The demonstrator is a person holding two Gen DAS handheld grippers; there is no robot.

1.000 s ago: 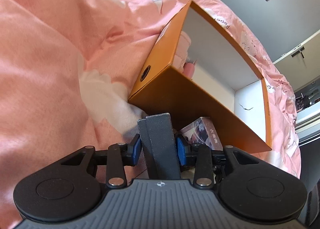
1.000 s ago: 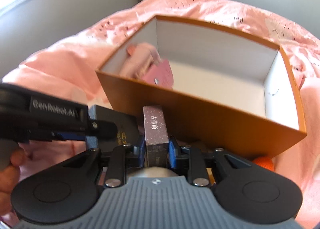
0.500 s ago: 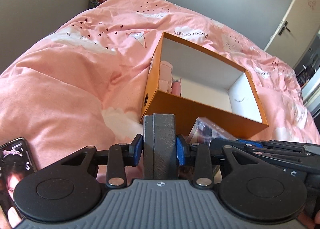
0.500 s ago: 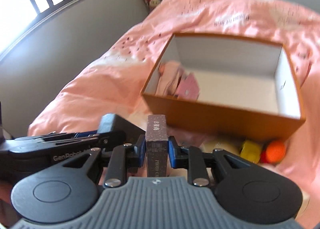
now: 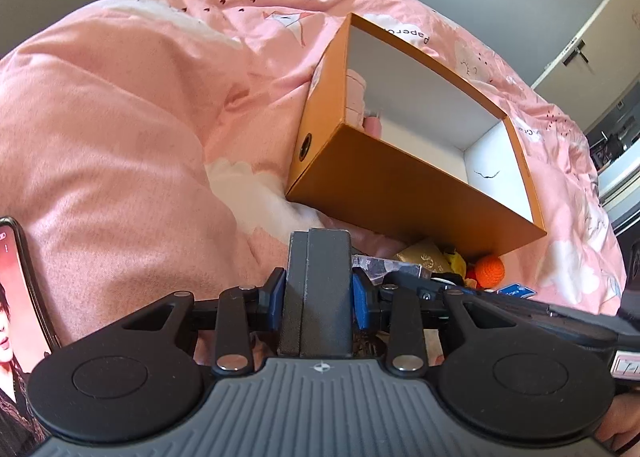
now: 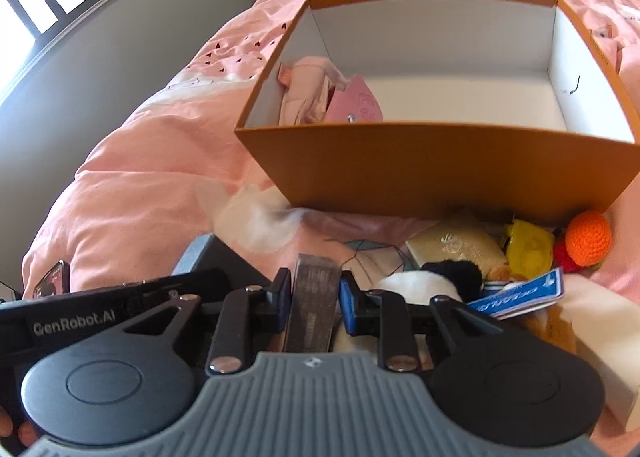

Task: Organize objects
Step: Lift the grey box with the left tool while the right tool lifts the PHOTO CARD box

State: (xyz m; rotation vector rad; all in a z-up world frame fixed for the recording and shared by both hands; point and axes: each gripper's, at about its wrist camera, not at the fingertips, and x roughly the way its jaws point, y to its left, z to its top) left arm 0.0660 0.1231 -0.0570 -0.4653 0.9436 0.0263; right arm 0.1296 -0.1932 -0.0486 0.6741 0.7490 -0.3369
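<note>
An open orange box (image 5: 384, 185) with a white inside lies on the pink duvet; it also shows in the right wrist view (image 6: 440, 169). Pink items (image 6: 316, 97) lie in its left end. My left gripper (image 5: 319, 285) is shut on a dark grey box (image 5: 320, 285), held just before the orange box's near corner. My right gripper (image 6: 313, 293) is shut on a small brown-grey box (image 6: 314, 297), held before the orange box's front wall. The left gripper's arm (image 6: 112, 309) shows at the right view's left.
Loose items lie by the orange box's front wall: an orange crochet ball (image 6: 590, 237), a yellow toy (image 6: 528, 249), a tan packet (image 6: 456, 245), a black-and-white plush (image 6: 432, 277), a blue card (image 6: 520, 293). A phone (image 5: 16, 297) lies at the left.
Both grippers have kept their boxes. The right gripper has moved closer to the orange box, bringing the loose items into full view. The left view has tilted down and nearer the box.
</note>
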